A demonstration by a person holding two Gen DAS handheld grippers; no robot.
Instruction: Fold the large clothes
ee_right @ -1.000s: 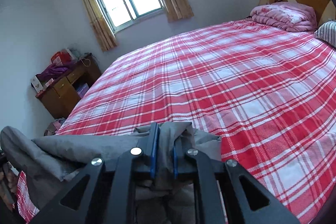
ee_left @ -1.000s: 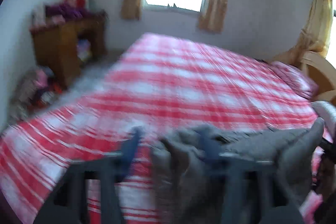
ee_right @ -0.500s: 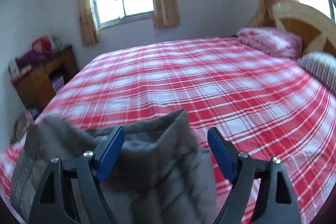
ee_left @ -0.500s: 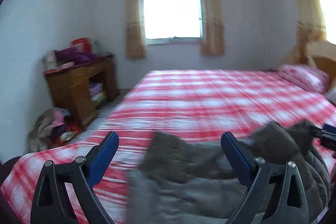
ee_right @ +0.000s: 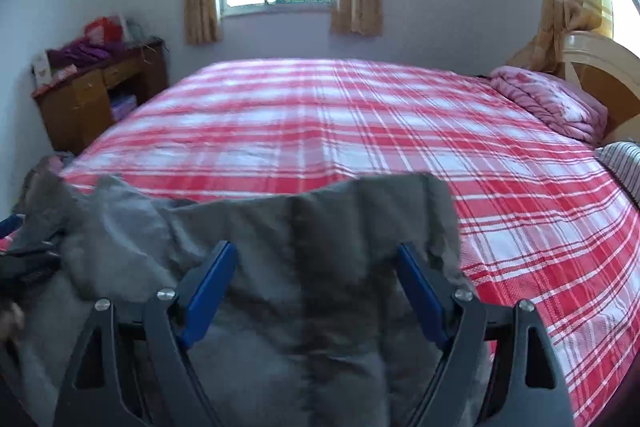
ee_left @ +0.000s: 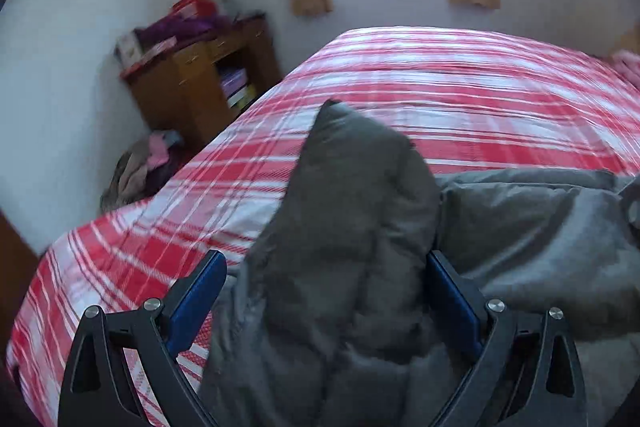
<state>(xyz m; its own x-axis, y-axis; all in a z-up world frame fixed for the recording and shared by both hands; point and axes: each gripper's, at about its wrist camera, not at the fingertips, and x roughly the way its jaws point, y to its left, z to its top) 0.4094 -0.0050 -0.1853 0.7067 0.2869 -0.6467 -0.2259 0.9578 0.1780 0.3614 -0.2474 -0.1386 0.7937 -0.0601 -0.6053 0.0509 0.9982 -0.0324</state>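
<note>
On the plaid bedsheet (ee_right: 360, 115), soft, puffy grey padded jacket (ee_right: 304, 267). Both grippers, left gripper (ee_left: 326, 299) and right gripper (ee_right: 316, 291), gaping wide, nothing pinched. Best grabbed at the hem corners.

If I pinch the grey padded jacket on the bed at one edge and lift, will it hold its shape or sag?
The grey quilted padded jacket would probably sag: it already lies in soft humps and creases on the red plaid bedsheet. Its puffy fill suggests it is light but bulky. The smooth-looking shell might slip from a shallow pinch.
</note>
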